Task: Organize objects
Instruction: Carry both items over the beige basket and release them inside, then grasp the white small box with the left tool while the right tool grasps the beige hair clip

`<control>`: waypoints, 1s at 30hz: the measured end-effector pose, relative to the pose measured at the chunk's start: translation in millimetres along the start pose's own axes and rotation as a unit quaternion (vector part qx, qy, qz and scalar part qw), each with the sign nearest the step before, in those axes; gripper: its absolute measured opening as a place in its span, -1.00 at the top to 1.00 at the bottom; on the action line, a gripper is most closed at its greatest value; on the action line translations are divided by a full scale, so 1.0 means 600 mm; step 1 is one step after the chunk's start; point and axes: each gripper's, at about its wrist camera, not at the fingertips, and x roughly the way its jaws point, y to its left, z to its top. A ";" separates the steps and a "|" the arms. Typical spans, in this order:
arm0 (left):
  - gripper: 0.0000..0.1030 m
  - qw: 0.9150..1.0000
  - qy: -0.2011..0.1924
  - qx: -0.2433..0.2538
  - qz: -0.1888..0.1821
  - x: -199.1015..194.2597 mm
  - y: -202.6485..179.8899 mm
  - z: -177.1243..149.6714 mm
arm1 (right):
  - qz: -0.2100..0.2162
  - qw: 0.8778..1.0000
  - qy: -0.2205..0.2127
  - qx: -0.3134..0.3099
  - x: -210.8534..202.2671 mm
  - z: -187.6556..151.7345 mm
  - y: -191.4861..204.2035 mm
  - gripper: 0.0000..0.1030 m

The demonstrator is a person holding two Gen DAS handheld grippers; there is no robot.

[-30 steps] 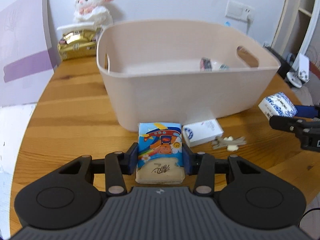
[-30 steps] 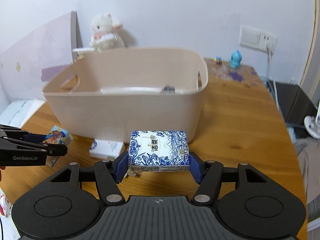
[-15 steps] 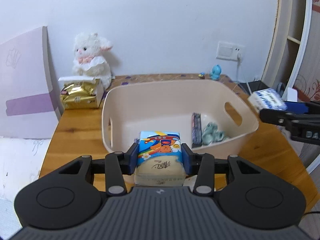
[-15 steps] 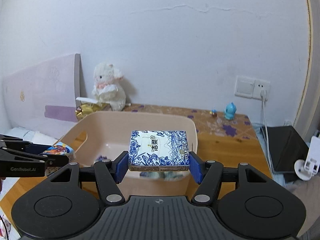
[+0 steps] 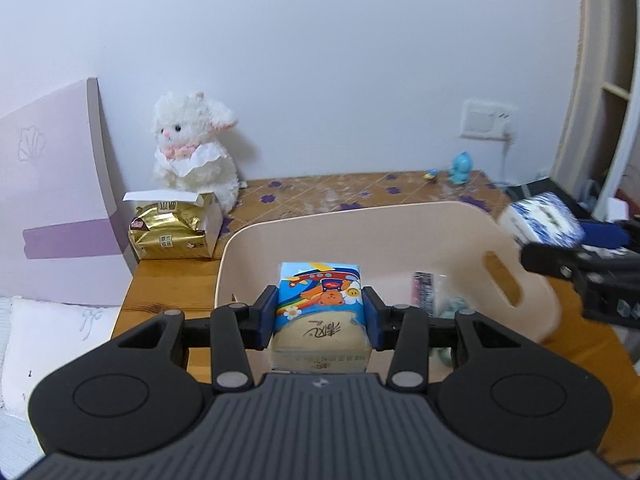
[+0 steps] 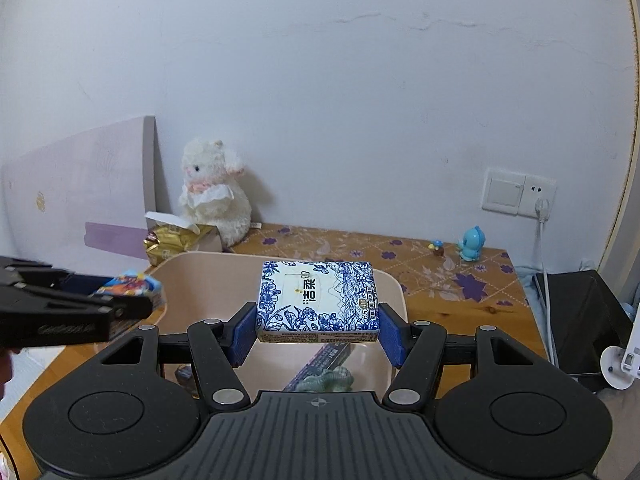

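Two grippers, two tissue packs, one bin. Left gripper [image 5: 320, 316], lower centre of the left wrist view, is clamped on the cartoon tissue pack [image 5: 319, 312]: both blue pads pressed flat to its sides, pack held up in front of the bin. Print shows a bear, rainbow, plane, daisy and smiley; brown script on the cream part is upside down and not readable.

Right gripper [image 6: 318, 330], lower centre of the right wrist view, is closed on the blue-and-white tissue pack [image 6: 318, 304], pads tight on both short ends, pack level over the bin opening. Floral porcelain-style pattern; large characters read 洁柔; small print along the edges is too small to read.

One beige bin [image 5: 532, 292] with handle cutouts sits on the wooden counter [image 5: 168, 280], centre frame. Inside it, right of centre: one dark flat packet [image 5: 422, 294] with unreadable lettering and one pale green item [image 6: 328, 378], shape unclear.

Each gripper shows in the other's view: the right at the right edge [image 5: 560, 240] with its pack [image 5: 540, 216], the left at the left edge [image 6: 116, 300] with its pack [image 6: 130, 286]; white lettering on its finger is blurred.

Back of counter, upper left: one white plush lamb [image 5: 194, 152] and one gold foil bag [image 5: 168, 232] with a small unreadable label. Right back: one blue figurine [image 6: 472, 242], one tiny figure [image 6: 437, 246]. One wall switch-and-socket plate [image 6: 518, 196] with a white plug.
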 end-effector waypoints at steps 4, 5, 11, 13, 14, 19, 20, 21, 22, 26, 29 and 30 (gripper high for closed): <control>0.11 0.999 0.036 0.002 0.022 0.070 -0.008 0.004 | -0.008 0.999 0.029 0.012 0.046 -0.006 -0.006 -0.15; 0.11 0.999 0.044 0.005 0.028 0.085 -0.010 0.001 | -0.011 0.999 0.037 0.014 0.059 -0.008 -0.008 -0.15; 0.10 0.992 0.120 0.004 0.030 0.162 -0.011 -0.022 | -0.025 0.995 0.101 0.009 0.127 -0.038 -0.009 -0.16; 0.10 0.989 0.144 0.005 0.022 0.177 -0.010 -0.032 | -0.029 0.992 0.120 -0.001 0.143 -0.045 -0.003 -0.16; 0.10 0.988 0.151 0.006 0.022 0.179 -0.009 -0.036 | -0.029 0.991 0.129 -0.005 0.148 -0.051 0.000 -0.16; 0.06 0.989 0.149 0.005 0.024 0.170 -0.007 -0.033 | -0.033 0.990 0.134 -0.023 0.149 -0.054 0.013 -0.31; -0.04 0.989 0.146 0.004 0.024 0.165 -0.006 -0.033 | -0.029 0.991 0.130 -0.020 0.146 -0.053 0.012 -0.32; -0.13 0.990 0.140 0.004 0.020 0.159 -0.006 -0.030 | -0.029 0.991 0.127 -0.019 0.141 -0.051 0.012 -0.39; -0.16 0.991 0.136 0.002 0.013 0.153 -0.007 -0.028 | -0.030 0.992 0.123 -0.019 0.136 -0.049 0.013 -0.50; -0.63 0.995 0.094 0.003 0.026 0.114 -0.012 -0.018 | -0.026 0.995 0.099 -0.017 0.101 -0.036 0.013 -0.59; -0.66 0.997 0.071 0.004 0.023 0.083 -0.013 -0.010 | -0.018 0.997 0.073 -0.013 0.063 -0.028 0.012 -0.81; -0.68 0.998 0.062 0.004 0.024 0.069 -0.013 -0.009 | -0.018 0.998 0.065 -0.013 0.050 -0.026 0.013 -0.85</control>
